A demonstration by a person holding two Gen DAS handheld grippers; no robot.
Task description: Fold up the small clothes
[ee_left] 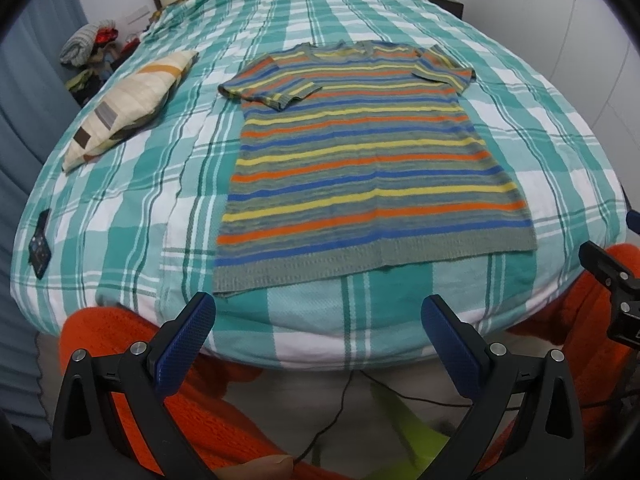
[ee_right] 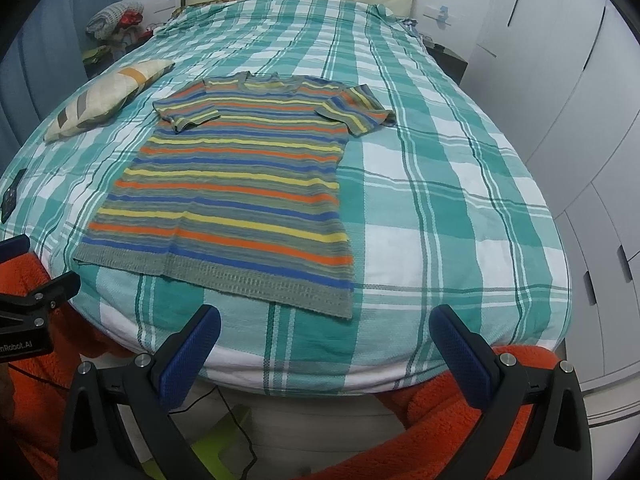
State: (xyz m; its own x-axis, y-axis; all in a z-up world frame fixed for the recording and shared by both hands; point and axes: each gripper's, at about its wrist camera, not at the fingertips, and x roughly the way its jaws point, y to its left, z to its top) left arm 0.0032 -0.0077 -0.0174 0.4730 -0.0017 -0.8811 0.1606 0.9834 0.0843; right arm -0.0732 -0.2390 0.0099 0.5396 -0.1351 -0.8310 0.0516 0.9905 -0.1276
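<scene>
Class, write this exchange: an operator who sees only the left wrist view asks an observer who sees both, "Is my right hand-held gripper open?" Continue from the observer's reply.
Observer: Yes, the right hand-held gripper is open, with nothing between its fingers.
Operator: Is it touching the striped shirt?
Observer: No, it hangs short of it, near the hem's right corner.
Operator: What stands beyond the bed on its right side?
Observer: White wardrobe doors with dark slot handles.

Striped knit short-sleeved shirt (ee_right: 236, 184): flat on teal plaid bed (ee_right: 440, 208), hem near front edge. Patterned cream pillow (ee_right: 108, 96): left edge. Right gripper (ee_right: 320, 344): spread wide. Dark object, possibly a phone (ee_right: 10, 198): front-left corner.
</scene>
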